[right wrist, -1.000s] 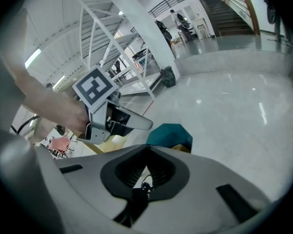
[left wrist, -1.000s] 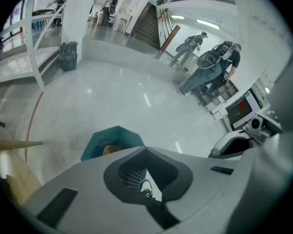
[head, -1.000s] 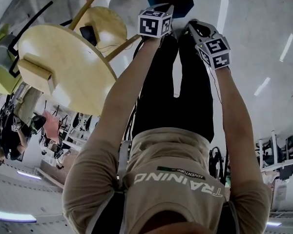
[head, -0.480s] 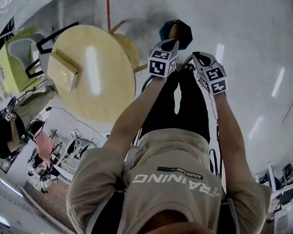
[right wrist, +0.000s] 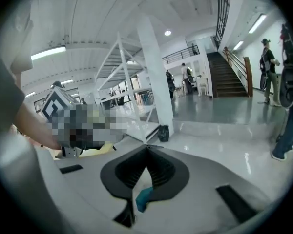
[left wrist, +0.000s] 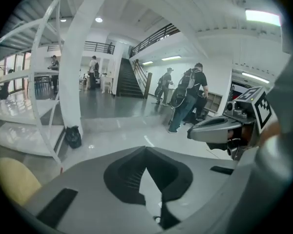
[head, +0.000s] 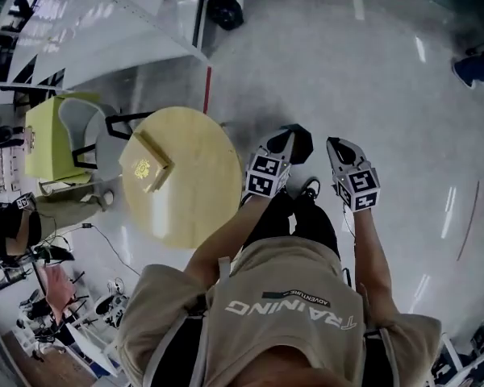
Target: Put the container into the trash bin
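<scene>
A tan box-shaped container lies on the round yellow table, left of me. The dark trash bin stands on the floor just beyond the table, partly hidden behind my left gripper. That gripper's jaws meet at their tips with nothing between them. My right gripper is held beside it, a little to the right of the bin, and is also shut and empty. Both grippers point out level over the glossy floor.
A green and grey chair stands left of the table. A black bag sits at the foot of a white frame. Several people walk near the stairs far off. More people and gear show at the lower left.
The head view has pulled back, so the table and bin look smaller and sit lower in the picture. Both grippers stay shut and side by side near the bin.
</scene>
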The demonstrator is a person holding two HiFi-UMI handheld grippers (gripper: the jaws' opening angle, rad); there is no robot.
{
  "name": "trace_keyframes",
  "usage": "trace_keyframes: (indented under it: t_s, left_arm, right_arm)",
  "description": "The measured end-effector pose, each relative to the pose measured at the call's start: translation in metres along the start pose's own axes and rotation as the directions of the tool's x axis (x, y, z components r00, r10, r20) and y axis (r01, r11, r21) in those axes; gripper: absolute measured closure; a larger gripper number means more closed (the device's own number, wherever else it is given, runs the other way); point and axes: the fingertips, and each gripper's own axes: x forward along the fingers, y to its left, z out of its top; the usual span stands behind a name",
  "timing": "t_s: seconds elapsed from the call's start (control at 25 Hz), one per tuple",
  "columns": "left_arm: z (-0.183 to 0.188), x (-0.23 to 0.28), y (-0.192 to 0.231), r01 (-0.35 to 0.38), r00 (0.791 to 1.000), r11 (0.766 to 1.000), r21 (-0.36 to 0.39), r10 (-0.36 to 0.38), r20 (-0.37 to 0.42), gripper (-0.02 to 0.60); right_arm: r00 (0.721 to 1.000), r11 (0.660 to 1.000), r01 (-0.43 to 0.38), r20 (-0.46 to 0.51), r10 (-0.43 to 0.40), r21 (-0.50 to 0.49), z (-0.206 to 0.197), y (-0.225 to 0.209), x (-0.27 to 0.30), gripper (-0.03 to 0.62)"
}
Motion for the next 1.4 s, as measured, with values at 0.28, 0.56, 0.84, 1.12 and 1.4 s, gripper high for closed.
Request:
trace_keyframes:
  t_s: [0.28, 0.56, 0.84, 1.12, 1.4]
  left_arm:
    - [0.074, -0.057, -0.013, -0.031, 0.99, 0.997, 0.07, 0.021, 0.141, 0.571]
    - [0.132, -0.104, -0.006, -0.079, 0.965, 0.992, 0.095, 0.052, 0.256, 0.571]
    - [0.145, -0.122, -0.01, -0.077, 0.956, 0.991, 0.108, 0.043, 0.291, 0.571]
    - [0.162, -0.133, -0.007, -0.074, 0.945, 0.987, 0.143, 0.023, 0.327, 0.571]
    - [0.148, -0.14, -0.019, -0.053, 0.952, 0.989, 0.137, 0.009, 0.305, 0.571]
  right_arm:
    - [0.992, 0.999, 0.02, 0.128, -0.015, -0.039, 0.077, 0.016, -0.047, 0.589]
    - [0.974, 0.992, 0.097, 0.215, -0.077, -0.081, 0.135, 0.036, -0.079, 0.589]
    - [0.954, 0.988, 0.137, 0.278, -0.112, -0.074, 0.159, 0.045, -0.11, 0.589]
    - [0.938, 0.985, 0.164, 0.318, -0.137, -0.059, 0.163, 0.051, -0.116, 0.589]
    - [0.931, 0.983, 0.178, 0.331, -0.151, -0.05, 0.156, 0.059, -0.132, 0.589]
